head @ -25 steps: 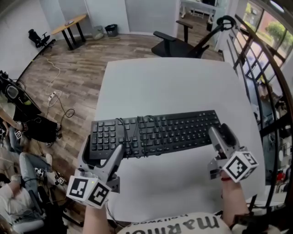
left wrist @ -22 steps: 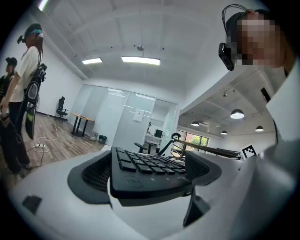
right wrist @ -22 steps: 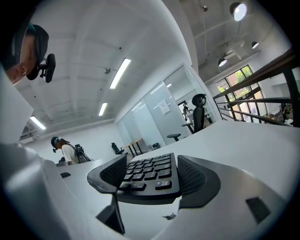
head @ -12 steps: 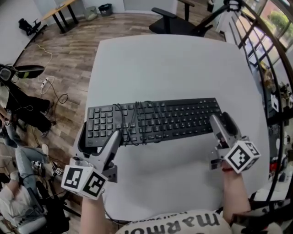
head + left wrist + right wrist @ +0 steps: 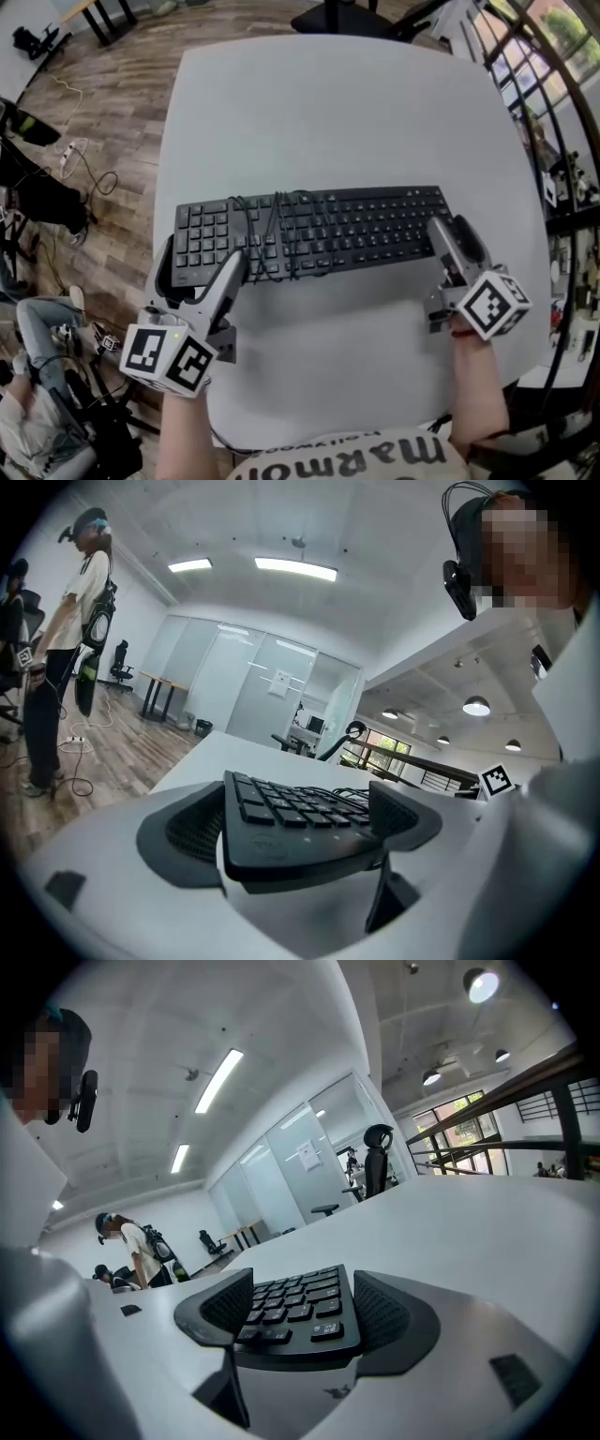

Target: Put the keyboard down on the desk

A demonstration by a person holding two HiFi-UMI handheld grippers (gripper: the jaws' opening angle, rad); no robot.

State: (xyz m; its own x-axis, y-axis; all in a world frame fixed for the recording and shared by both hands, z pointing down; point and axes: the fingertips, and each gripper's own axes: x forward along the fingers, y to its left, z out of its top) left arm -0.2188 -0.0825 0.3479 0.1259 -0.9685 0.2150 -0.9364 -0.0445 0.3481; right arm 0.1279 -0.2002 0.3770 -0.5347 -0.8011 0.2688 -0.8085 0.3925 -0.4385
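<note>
A black keyboard with its cable coiled on top lies level across the near half of the white desk. My left gripper is shut on its left end, one finger on either side of the numeric pad. My right gripper is shut on its right end. In the left gripper view the keyboard fills the gap between the dark pads. The right gripper view shows the keyboard's other end held the same way. Whether the keyboard touches the desk I cannot tell.
The desk's left edge drops to a wooden floor with loose cables. An office chair stands beyond the far edge and a railing runs along the right. A person stands at the far left of the room.
Both grippers keep their hold on the keyboard. The keyboard has levelled out a little, and the head view has tipped further down over the desk.
</note>
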